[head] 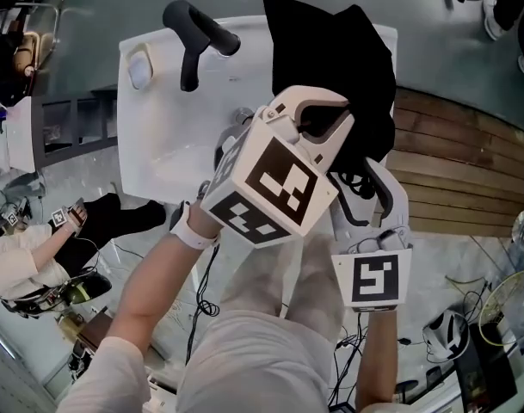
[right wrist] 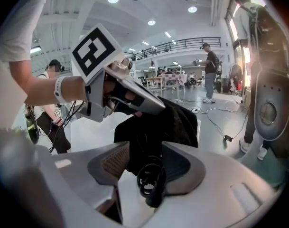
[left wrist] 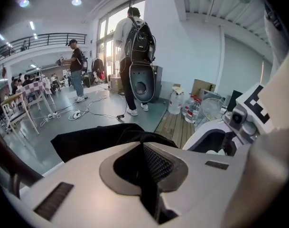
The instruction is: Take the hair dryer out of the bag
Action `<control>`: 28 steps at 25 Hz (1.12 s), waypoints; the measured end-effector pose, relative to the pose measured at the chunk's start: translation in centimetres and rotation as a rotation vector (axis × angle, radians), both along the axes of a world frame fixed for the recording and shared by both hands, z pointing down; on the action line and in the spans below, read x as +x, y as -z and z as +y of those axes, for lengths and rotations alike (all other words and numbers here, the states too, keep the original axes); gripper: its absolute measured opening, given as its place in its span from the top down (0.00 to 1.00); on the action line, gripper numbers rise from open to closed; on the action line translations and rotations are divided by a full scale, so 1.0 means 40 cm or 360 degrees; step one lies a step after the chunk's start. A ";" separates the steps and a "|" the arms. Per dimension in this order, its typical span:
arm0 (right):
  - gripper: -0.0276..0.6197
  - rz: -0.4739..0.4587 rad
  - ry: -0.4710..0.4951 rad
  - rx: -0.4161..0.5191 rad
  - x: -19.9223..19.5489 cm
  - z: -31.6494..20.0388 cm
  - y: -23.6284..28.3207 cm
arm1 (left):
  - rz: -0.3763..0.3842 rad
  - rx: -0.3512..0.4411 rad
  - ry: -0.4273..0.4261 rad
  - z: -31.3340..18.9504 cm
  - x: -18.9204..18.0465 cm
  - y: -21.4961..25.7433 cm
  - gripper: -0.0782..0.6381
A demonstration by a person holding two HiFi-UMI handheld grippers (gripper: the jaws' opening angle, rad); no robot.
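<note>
Black bag (head: 330, 67) hangs over the white counter (head: 163, 136), with the left gripper (left wrist: 144, 151) jaws pressed together on a fold of its fabric. Right gripper (right wrist: 144, 160) jaws are spread, with a coiled cord (right wrist: 151, 179) and the bag's lower end between them. Hair dryer (head: 197, 33) is already out, lying on the counter just left of the bag.
</note>
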State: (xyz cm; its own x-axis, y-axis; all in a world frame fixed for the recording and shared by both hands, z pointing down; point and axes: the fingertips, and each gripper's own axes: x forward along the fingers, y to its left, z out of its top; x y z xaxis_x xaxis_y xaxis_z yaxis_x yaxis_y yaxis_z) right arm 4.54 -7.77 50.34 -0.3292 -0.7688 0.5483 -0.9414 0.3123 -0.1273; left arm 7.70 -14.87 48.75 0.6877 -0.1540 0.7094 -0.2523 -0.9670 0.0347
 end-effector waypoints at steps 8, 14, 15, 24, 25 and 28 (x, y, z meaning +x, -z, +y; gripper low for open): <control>0.60 0.0011 -0.0039 -0.0104 0.015 -0.024 -0.042 | 0.0008 -0.0032 -0.0008 -0.005 0.011 -0.022 0.86; 0.57 0.0017 -0.0109 -0.0158 0.042 -0.040 -0.066 | -0.0016 -0.0045 -0.0007 -0.014 0.009 -0.039 0.86; 0.56 0.0021 -0.0116 -0.0179 0.045 -0.043 -0.071 | -0.0019 -0.0045 -0.0010 -0.015 0.009 -0.040 0.86; 0.52 0.0002 -0.0151 -0.0314 0.054 -0.058 -0.126 | -0.0053 -0.0050 -0.0037 -0.014 0.001 -0.062 0.86; 0.51 0.0006 -0.0167 -0.0327 0.053 -0.059 -0.130 | -0.0052 -0.0059 -0.0036 -0.014 0.000 -0.064 0.86; 0.49 0.0020 -0.0254 -0.0364 0.055 -0.063 -0.137 | -0.0049 -0.0068 -0.0032 -0.013 -0.002 -0.065 0.86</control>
